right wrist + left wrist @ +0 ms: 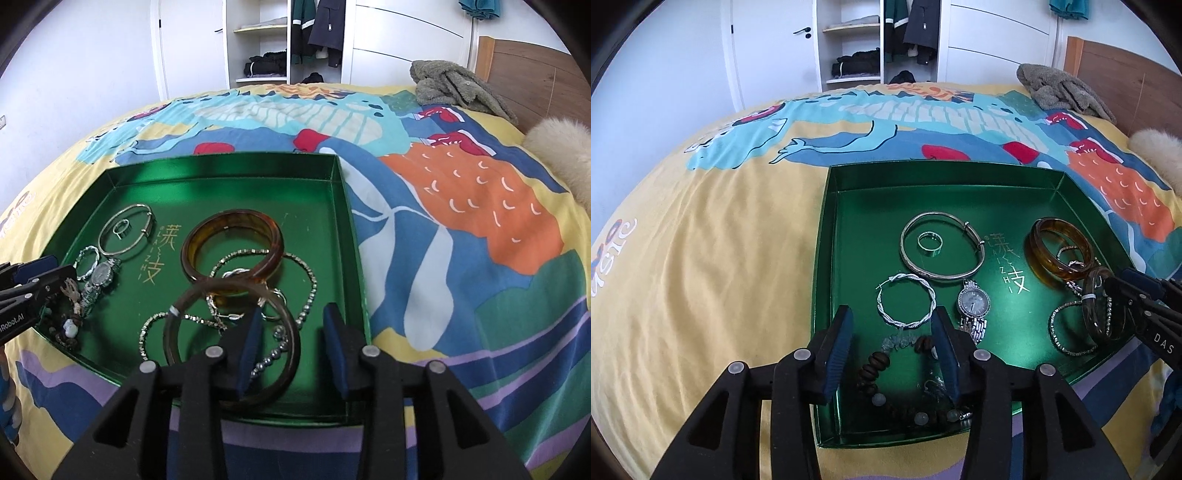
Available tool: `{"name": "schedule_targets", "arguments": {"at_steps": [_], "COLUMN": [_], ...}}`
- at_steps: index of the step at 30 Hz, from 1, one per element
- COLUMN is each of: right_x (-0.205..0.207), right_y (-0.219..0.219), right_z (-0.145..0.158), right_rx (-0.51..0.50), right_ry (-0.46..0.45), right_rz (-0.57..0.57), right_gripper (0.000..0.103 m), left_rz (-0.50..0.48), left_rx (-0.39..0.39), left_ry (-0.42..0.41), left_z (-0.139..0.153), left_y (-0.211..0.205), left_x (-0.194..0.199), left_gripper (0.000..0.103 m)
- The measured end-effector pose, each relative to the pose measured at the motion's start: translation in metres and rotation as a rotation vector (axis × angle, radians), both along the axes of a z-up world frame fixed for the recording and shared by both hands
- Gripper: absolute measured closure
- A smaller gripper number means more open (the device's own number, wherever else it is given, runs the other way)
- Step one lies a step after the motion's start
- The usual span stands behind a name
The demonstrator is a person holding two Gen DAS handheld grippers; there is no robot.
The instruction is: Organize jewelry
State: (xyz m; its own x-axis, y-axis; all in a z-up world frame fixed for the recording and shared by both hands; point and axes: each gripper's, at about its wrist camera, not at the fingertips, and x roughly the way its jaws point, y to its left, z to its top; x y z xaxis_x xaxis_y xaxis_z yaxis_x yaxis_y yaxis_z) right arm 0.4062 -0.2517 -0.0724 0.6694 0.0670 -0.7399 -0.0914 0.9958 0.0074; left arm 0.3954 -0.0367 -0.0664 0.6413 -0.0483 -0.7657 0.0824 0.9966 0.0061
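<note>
A shiny green tray (pixel 849 229) (pixel 343 206) lies on the bed and holds the jewelry. In it are a silver bangle (pixel 942 275) with a ring (pixel 930 243) inside it, a twisted silver hoop (pixel 925 284), a silver watch (pixel 974 302), an amber bangle (pixel 1060 273) (pixel 236 218), a dark brown bangle (pixel 1087 317) (pixel 284 384), sparkly chains (pixel 312 284) and a wooden bead bracelet (pixel 873 365). My left gripper (pixel 894 325) is open above the bead bracelet. My right gripper (pixel 295 317) is open, over the dark bangle's rim and the chains.
The bed has a yellow cover with a bright cartoon print (pixel 701 258). A grey plush toy (pixel 1060 88) and a fluffy cream cushion (pixel 561 147) lie near the wooden headboard (pixel 535 70). An open wardrobe (pixel 857 44) stands beyond the bed.
</note>
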Motion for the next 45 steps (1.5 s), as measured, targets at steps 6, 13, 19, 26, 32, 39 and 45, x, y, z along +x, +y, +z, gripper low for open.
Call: {"name": "schedule_targets", "arguments": {"at_steps": [6, 13, 19, 26, 32, 39, 45], "right_x": [-0.030, -0.087, -0.144, -0.214, -0.278, -0.345, -0.392], "right_y": [-0.002, 0.002, 0.003, 0.005, 0.012, 0.022, 0.037], "right_z": [0.029, 0.056, 0.075, 0.100, 0.121, 0.141, 0.149], "right_rx": [0.044, 0.080, 0.087, 0.073, 0.058, 0.056, 0.036], "right_ry": [-0.084, -0.139, -0.170, -0.218, -0.262, -0.308, -0.337], "right_rz": [-0.002, 0.009, 0.004, -0.005, 0.003, 0.018, 0.039], "right_gripper": [0.056, 0.054, 0.051, 0.050, 0.049, 0.044, 0.037], "left_rz": [-0.006, 0.003, 0.022, 0.003, 0.003, 0.026, 0.026], "left_rx": [0.013, 0.017, 0.032, 0.040, 0.042, 0.050, 0.045], "left_ry": [-0.074, -0.151, -0.212, -0.259, -0.290, -0.349, -0.402], "left_z": [0.029, 0.065, 0.091, 0.116, 0.130, 0.147, 0.156], "left_y": [-0.005, -0.007, -0.008, -0.004, 0.004, 0.014, 0.022], "left_x": [-0.027, -0.081, -0.138, -0.211, -0.272, -0.344, -0.388], "left_gripper": [0.049, 0.039, 0.034, 0.023, 0.015, 0.006, 0.001]}}
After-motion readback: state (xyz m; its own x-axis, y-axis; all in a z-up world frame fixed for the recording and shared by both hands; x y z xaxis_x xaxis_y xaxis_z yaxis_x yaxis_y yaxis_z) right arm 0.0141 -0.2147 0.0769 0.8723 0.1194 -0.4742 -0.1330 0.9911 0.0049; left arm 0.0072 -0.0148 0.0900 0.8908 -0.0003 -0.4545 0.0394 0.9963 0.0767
